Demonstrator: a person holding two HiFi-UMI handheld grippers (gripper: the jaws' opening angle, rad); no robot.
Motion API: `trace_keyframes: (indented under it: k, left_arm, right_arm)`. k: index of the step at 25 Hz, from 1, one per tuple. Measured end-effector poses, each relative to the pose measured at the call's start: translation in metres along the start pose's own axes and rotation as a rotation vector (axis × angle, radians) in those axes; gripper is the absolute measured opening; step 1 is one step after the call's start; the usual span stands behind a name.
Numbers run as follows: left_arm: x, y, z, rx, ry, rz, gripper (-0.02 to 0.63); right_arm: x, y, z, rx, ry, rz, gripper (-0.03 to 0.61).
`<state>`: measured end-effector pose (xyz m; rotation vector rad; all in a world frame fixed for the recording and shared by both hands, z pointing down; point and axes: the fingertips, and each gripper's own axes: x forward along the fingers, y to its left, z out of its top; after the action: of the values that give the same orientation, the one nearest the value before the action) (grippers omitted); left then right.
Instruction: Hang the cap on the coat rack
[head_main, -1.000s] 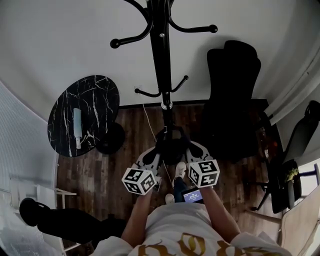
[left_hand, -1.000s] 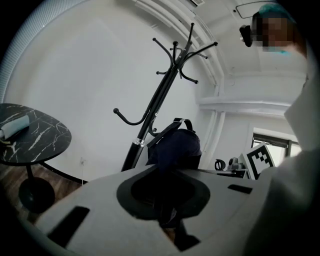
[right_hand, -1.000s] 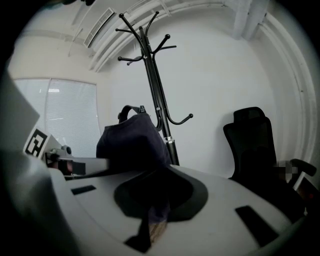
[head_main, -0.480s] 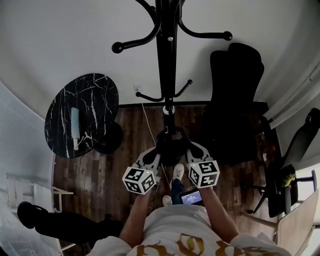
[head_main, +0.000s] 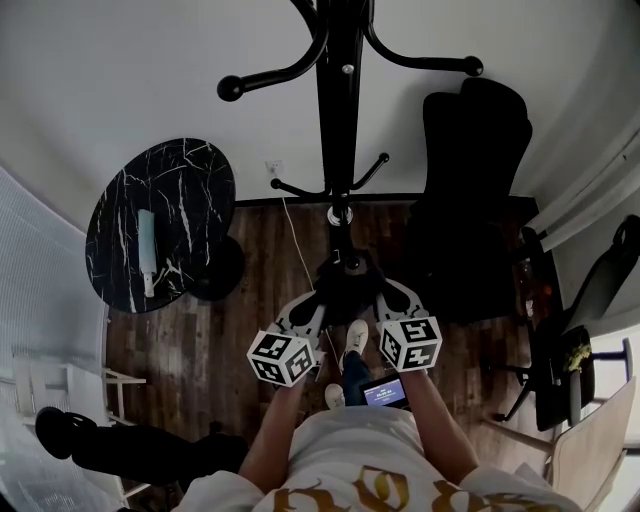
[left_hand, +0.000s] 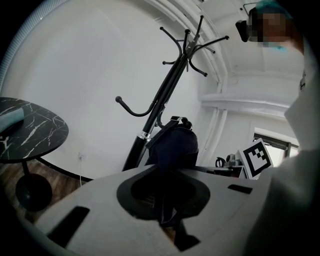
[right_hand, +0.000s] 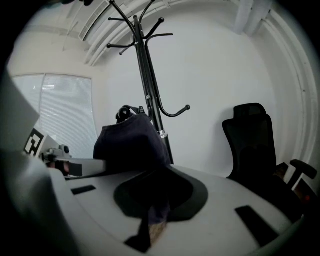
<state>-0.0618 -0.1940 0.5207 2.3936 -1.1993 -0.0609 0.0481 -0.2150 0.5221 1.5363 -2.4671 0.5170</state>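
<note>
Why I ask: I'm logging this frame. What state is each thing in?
cap: held up, not yet hung
left gripper: shut on cap
right gripper: shut on cap
coat rack: upright, visible hooks bare
marble table: upright, pale object on top
office chair: unoccupied

cap (left_hand: 172, 145): dark cloth, matt, soft folds
coat rack (head_main: 340, 100): black, smooth, glossy; reads to you as metal
table top (head_main: 190, 200): black marble look, white veins, polished
floor (head_main: 200, 340): dark wood planks, low sheen

Light: dim, soft daylight from the window blind (right_hand: 62, 107)
Edges: strong fisheye bending, black corners
Focus: close foreground soft
</note>
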Motion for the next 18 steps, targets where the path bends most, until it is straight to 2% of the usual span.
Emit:
trace_keyframes:
  k: [18]
  left_arm:
    - [0.004,0.008,-0.009,-0.027,0.021,0.008,0.028]
  right_arm:
    - [0.008,-0.002,-0.014,0.01,0.029,-0.002,0.024]
